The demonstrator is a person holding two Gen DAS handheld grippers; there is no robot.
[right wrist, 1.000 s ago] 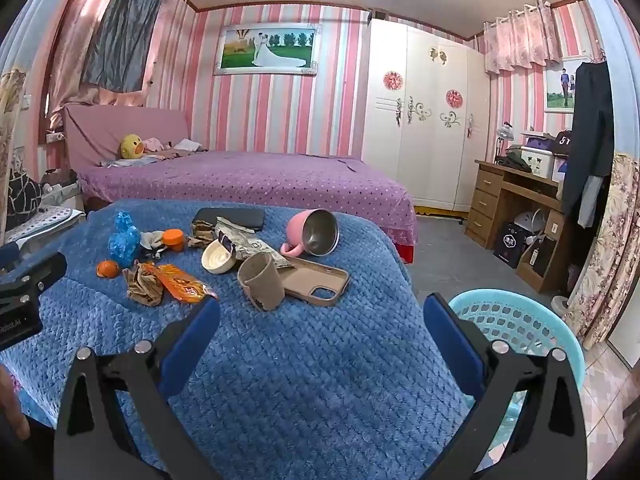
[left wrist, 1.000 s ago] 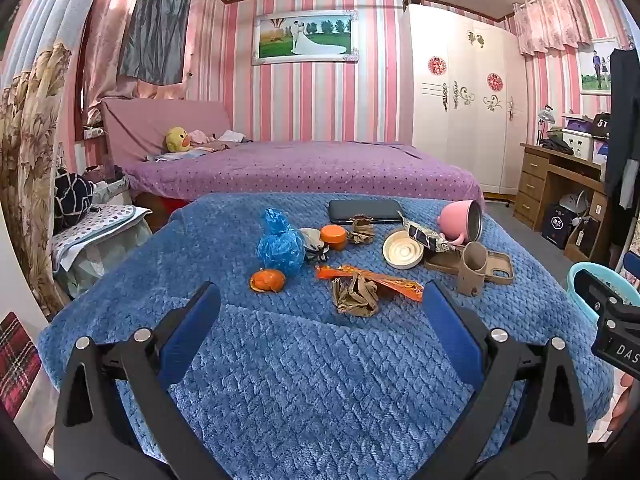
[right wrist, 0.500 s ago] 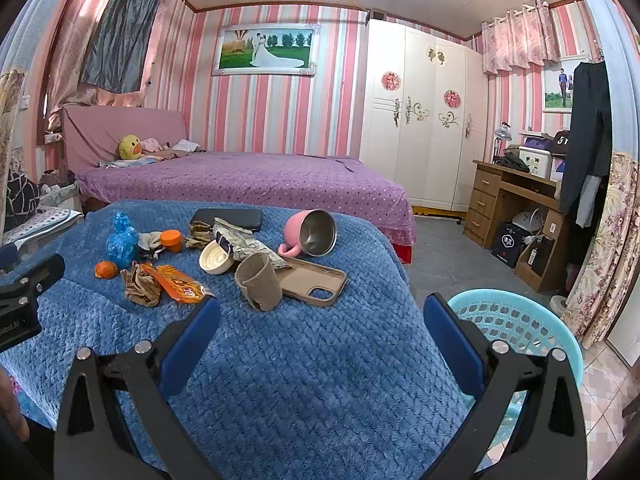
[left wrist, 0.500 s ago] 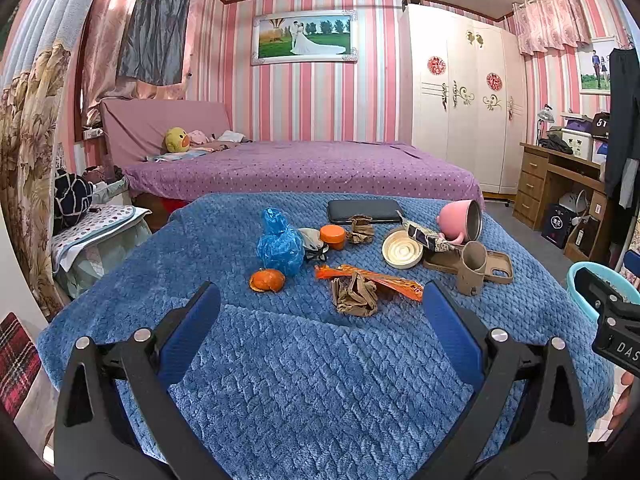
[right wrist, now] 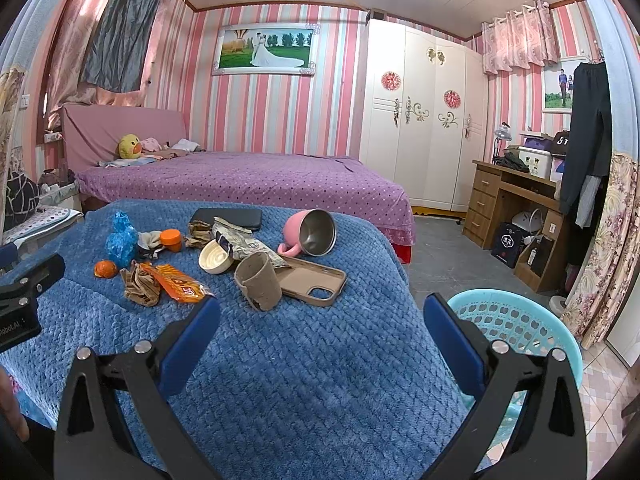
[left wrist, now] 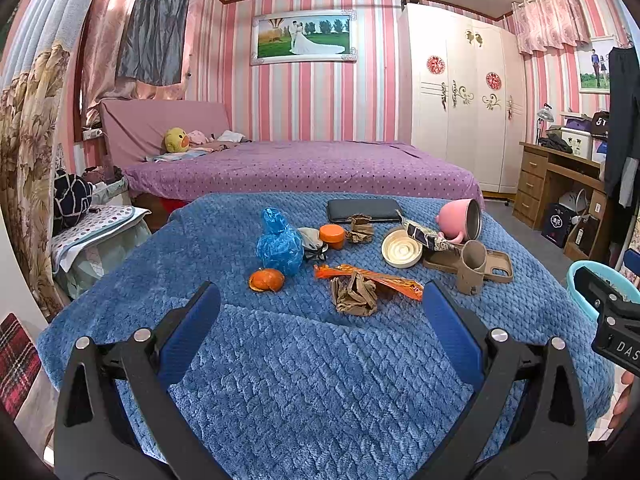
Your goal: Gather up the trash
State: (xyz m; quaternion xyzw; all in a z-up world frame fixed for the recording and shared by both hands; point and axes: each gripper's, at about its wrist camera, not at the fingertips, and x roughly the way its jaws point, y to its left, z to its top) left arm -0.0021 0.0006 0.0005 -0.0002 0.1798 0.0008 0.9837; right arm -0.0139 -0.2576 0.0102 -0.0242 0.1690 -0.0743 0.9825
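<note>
Trash lies on a blue blanket point(left wrist: 304, 360): a crumpled blue plastic bag point(left wrist: 279, 244), an orange peel point(left wrist: 267, 280), an orange wrapper point(left wrist: 372, 277), crumpled brown paper point(left wrist: 354, 295), a brown paper cup point(left wrist: 472, 266) and a dark foil wrapper point(left wrist: 426, 238). My left gripper point(left wrist: 320, 312) is open and empty, short of the pile. My right gripper point(right wrist: 320, 320) is open and empty, near the cup point(right wrist: 259, 280), with the light blue basket point(right wrist: 520, 324) to its right.
A pink mug point(right wrist: 310, 234), a phone case point(right wrist: 316, 280), a white lid point(right wrist: 216, 257), an orange cap point(right wrist: 171, 240) and a black tablet point(right wrist: 230, 218) also lie on the blanket. A purple bed point(left wrist: 300, 168) stands behind, a wooden desk point(right wrist: 516, 200) to the right.
The right wrist view has shifted slightly, with the pile a little lower and closer. The left gripper has barely moved. Both stay open.
</note>
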